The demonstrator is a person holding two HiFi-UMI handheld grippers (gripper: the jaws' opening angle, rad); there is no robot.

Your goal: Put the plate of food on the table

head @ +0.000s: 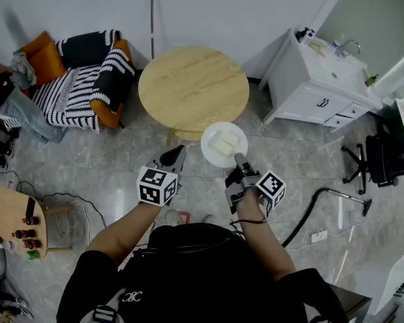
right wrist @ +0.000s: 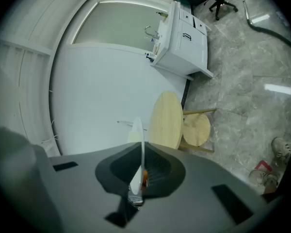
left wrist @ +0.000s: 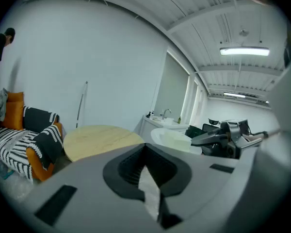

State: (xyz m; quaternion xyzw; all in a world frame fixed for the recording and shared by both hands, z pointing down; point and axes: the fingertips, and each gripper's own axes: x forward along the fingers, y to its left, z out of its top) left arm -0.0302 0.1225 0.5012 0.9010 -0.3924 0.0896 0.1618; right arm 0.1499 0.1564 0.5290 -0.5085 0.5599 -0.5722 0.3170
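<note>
Between the pinching jaws of the right gripper [head: 240,160], at frame centre, sits the near rim of the plate [head: 211,155] of food [head: 223,142]. The round table [head: 193,89] lies just beyond, toward the upper left. The left gripper [head: 172,159], jaws pressed together and empty, flanks the plate.

The round table [head: 193,91] stands ahead of the person, with the armchair [head: 87,79] to its left and the sink cabinet [head: 316,89] to its right, both near the wall. The plate [head: 212,153], with the food [head: 223,142] on it, hangs at the table's near right edge, its near rim clamped in the right gripper [head: 239,159]. The left gripper [head: 175,156] is just left of the plate, apart from it. A low table [head: 7,214] lies far left, an office chair [head: 384,157] far right
</note>
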